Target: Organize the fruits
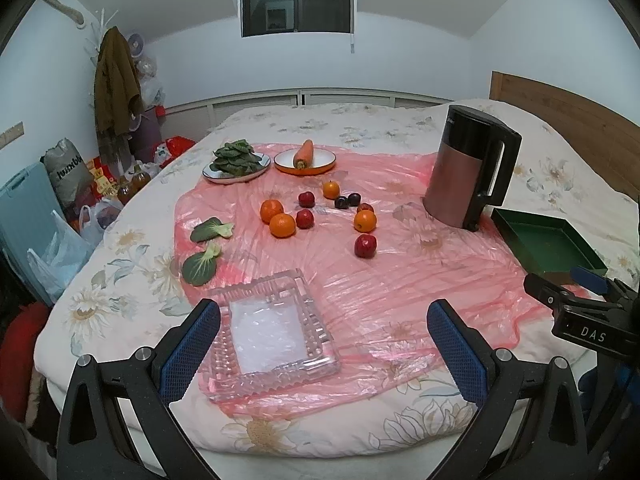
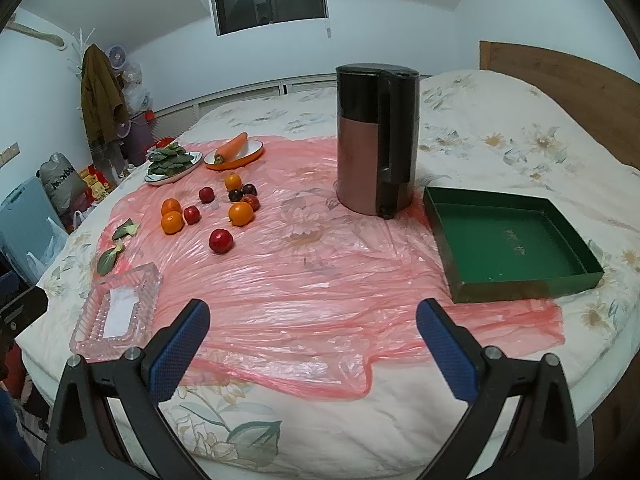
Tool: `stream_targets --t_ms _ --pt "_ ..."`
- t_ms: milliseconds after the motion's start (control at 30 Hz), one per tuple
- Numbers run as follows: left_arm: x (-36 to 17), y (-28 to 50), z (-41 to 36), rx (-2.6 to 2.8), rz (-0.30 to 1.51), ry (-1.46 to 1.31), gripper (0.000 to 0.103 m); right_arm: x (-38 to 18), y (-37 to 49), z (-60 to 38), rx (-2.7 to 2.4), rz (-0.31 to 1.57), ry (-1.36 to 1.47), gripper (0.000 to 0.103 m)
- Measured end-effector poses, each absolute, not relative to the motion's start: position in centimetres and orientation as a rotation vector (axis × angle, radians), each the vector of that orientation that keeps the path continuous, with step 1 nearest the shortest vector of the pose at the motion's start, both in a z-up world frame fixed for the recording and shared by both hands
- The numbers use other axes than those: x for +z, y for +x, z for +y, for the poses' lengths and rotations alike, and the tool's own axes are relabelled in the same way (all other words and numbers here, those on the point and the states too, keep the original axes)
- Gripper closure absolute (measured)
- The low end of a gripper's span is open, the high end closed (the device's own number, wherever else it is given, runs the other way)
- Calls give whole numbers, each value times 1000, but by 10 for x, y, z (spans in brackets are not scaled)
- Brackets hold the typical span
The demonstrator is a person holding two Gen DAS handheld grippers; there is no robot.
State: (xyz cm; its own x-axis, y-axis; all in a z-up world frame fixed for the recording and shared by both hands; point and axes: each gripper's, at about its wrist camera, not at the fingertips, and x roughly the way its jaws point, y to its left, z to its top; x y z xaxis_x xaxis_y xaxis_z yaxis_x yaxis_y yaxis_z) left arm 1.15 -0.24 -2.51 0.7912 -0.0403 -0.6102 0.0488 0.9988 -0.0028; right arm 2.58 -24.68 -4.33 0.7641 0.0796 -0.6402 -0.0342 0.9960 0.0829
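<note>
On top of a flowery bed lies a pink plastic sheet [image 2: 304,288], and the fruit sits on it in a loose bunch — oranges [image 1: 282,225] and red apples [image 1: 365,245], with a few dark plums [image 1: 347,201] among them. Near the front edge is a clear glass tray [image 1: 272,336] with nothing in it. A green box [image 2: 508,244] sits on the other side, just beside a kettle [image 2: 376,140]. Behind the fruit are a plate of leaves [image 1: 236,162] and a carrot [image 1: 304,153] on its own plate. Both the left gripper [image 1: 324,344] and the right gripper [image 2: 312,340] hang over the near edge — jaws wide apart, holding nothing.
</note>
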Motion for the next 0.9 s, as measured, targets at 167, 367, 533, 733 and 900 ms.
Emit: stream_targets --t_ms 167,367,533,733,900 --pt "-29 19 8 -46 680 3 1 -48 34 -244 86 702 82 0" --pt "-31 36 29 -6 698 -13 1 -58 56 -229 153 736 82 0" --pt "-36 65 46 2 731 -17 1 -64 82 -212 218 749 68 0" --pt "-50 120 57 11 797 -4 1 -78 128 -185 302 771 72 0" --pt "-64 169 64 7 853 -21 2 -93 164 -167 366 799 95 0"
